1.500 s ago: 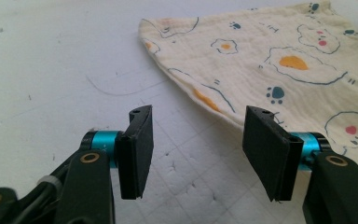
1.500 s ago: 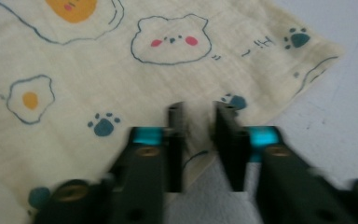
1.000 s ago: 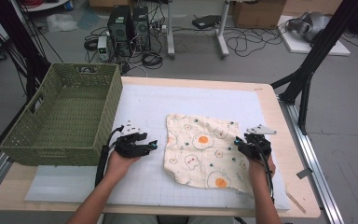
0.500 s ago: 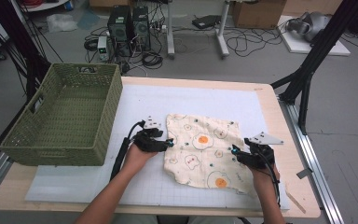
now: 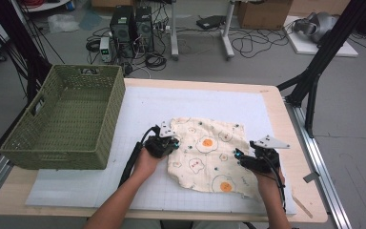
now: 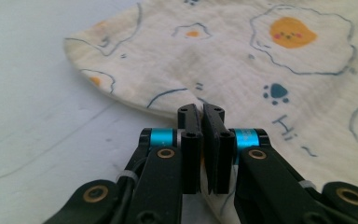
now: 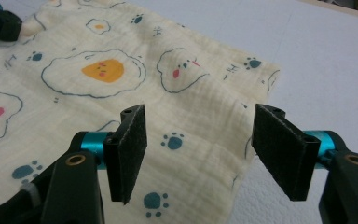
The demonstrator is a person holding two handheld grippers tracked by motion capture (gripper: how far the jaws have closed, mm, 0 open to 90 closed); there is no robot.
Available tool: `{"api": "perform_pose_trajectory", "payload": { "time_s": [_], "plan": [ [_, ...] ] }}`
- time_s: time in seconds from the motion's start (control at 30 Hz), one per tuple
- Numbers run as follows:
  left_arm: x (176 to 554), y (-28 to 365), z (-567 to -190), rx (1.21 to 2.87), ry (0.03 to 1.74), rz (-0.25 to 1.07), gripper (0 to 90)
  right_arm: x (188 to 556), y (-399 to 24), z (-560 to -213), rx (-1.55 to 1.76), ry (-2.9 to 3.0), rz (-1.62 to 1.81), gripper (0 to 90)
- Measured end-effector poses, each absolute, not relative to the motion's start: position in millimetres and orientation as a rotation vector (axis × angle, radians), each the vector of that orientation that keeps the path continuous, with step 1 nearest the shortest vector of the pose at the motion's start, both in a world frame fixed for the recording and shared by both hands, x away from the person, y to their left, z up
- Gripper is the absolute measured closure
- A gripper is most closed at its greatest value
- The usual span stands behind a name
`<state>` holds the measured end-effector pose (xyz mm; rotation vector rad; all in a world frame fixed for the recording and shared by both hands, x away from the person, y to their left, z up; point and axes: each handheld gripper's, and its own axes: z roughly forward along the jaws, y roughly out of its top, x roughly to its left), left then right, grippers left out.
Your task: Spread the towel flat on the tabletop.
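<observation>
Gripping the left edge of the egg-print cloth, the left gripper had just closed its 2 fingers tight, a fold of the fabric pinched between them. The cloth lay spread on the white surface to the right of the green basket, while the right gripper had been opening, its fingers set wide over the cloth's right edge and pressing on nothing. The grasping step looked half done, so the next move likely called for the right fingers to close on that edge before any lift or fold.
</observation>
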<state>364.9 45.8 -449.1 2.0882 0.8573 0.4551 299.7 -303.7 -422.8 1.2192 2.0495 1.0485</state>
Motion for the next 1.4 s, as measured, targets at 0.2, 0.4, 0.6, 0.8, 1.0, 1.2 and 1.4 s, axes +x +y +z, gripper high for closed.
{"api": "perform_pose_trajectory", "payload": {
  "time_s": [0.2, 0.4, 0.6, 0.8, 1.0, 1.2, 1.4],
  "plan": [
    [383, 84, -447, 1.948, 1.099, 0.502, 86.8, 300, -296, -427, 1.22, 2.082, 1.049, 34.9],
    [386, 110, -446, 1.916, 1.163, 0.531, 86.6, 304, -274, -434, 1.17, 2.145, 1.039, 35.1],
    [384, 118, -444, 1.905, 1.148, 0.516, 86.6, 319, -245, -443, 1.117, 2.238, 0.982, 40.7],
    [384, 120, -444, 1.875, 1.124, 0.496, 86.6, 341, -242, -445, 1.149, 2.312, 1.01, 84.4],
    [386, 112, -445, 1.829, 1.129, 0.546, 79.9, 359, -247, -442, 1.165, 2.164, 0.889, 86.0],
    [383, 115, -441, 1.812, 1.125, 0.52, 53.8, 366, -266, -445, 1.306, 2.034, 0.843, 82.6],
    [367, 114, -441, 1.862, 1.058, 0.443, 50.1, 356, -267, -437, 1.278, 2.046, 0.941, 61.0]
  ]
}}
